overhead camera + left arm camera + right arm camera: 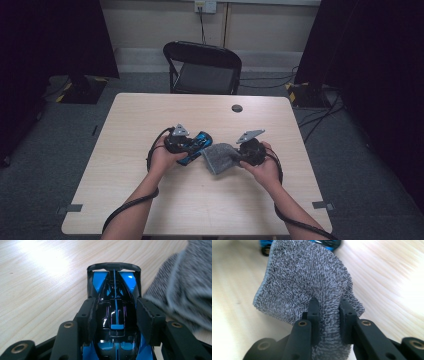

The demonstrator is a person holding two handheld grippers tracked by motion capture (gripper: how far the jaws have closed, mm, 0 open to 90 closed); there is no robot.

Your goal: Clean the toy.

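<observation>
The left gripper (115, 312) clamps the blue-and-black toy racing car (115, 290) lengthwise; the right gripper (329, 312) pinches the grey terry cloth (304, 282), just beside the car's right flank.

On the table (150, 200), the toy car (196, 148) lies just left of the cloth (220, 157), chair (205, 67) behind

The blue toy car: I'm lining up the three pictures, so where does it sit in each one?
High view: the blue toy car lies at table centre, held in the left tongs.
Left gripper view: it sits mid-frame between the jaws.
Right gripper view: a strip of it peeks out at the top edge.
Shared landmark: the grey cloth, beside the car.
</observation>
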